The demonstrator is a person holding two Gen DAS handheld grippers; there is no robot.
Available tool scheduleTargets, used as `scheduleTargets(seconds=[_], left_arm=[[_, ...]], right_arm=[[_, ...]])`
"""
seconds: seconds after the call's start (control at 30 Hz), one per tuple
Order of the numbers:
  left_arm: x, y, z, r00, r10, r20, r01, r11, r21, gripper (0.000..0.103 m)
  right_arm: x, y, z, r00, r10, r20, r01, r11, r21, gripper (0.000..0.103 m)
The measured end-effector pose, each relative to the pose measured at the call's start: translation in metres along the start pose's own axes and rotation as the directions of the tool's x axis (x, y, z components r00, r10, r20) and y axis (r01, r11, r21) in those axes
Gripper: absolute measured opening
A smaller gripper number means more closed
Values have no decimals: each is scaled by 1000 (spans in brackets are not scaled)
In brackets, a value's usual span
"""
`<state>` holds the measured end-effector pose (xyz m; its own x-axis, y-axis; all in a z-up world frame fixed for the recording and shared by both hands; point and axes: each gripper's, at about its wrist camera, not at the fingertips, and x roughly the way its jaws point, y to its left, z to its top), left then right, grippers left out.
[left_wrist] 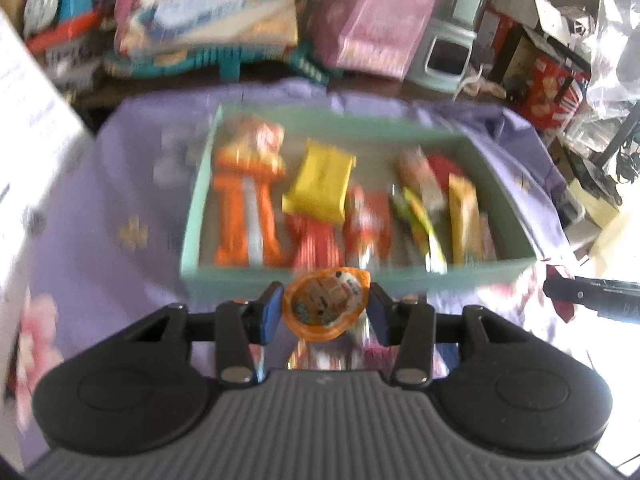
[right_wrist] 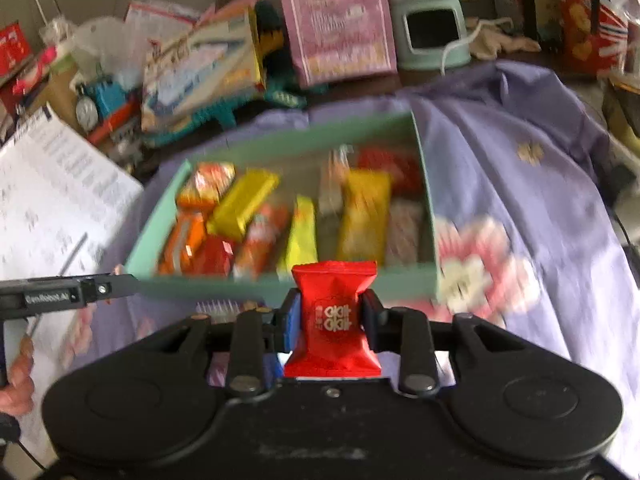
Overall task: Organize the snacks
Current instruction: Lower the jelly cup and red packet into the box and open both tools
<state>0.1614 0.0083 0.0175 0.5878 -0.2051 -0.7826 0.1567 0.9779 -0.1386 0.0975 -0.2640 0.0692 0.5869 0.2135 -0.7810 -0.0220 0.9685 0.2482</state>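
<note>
A pale green box [left_wrist: 192, 240] lies on a purple flowered cloth, holding several snack packs in orange, yellow and red. My left gripper [left_wrist: 325, 312] is shut on a small orange jelly cup [left_wrist: 325, 308], held just in front of the box's near wall. In the right wrist view the same green box [right_wrist: 144, 248] sits ahead. My right gripper [right_wrist: 331, 318] is shut on a red snack packet [right_wrist: 334, 316] with white lettering, held upright before the box's near wall. The other gripper's black body [right_wrist: 68, 294] reaches in from the left, with a hand [right_wrist: 16, 376] below it.
Purple cloth [right_wrist: 520, 208] covers the table right of the box. Behind stand a pink bag [right_wrist: 336, 20], a mint appliance [right_wrist: 430, 32], toy boxes [right_wrist: 204, 68] and a blue toy train [right_wrist: 100, 100]. White papers [right_wrist: 52, 192] lie at left. More loose snacks [left_wrist: 360, 350] lie under the left gripper.
</note>
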Motion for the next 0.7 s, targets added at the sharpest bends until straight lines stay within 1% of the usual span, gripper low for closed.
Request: scheduleTargets(seconds=[0.13,0.17,0.2,0.27,0.43,0.67,0.7], left_arm=[[6,-7,38,999,-1,49,0,1000,18,44],[8,-9,46,999,-2,52,1,1000,20,44],[13,-12,53,999,-1,54,0,1000,25,44],[24,-17,61,999,5,48,-7,999,42,44],[58,-26,64,1000,-3,-1,3,999,52,44],[90,-29,62,999,3,-54,-1,999,41,45],[93,-29,62,998,11,-56,-9,999,40,47]], right_arm=[[16,8,30,1000,5,26,-5,1000,16,31],[21,9,35,1000,5,25,-5,1000,22,31],[27,9,41,998,12,60,-15,998,55,31],[40,10,49,999,13,49,-16,998,67,31],[71,11,56,1000,9,13,-10,997,82,31],[89,11,60,1000,-3,-6,3,996,91,31],[90,11,60,1000,4,-7,-3,996,93,34]])
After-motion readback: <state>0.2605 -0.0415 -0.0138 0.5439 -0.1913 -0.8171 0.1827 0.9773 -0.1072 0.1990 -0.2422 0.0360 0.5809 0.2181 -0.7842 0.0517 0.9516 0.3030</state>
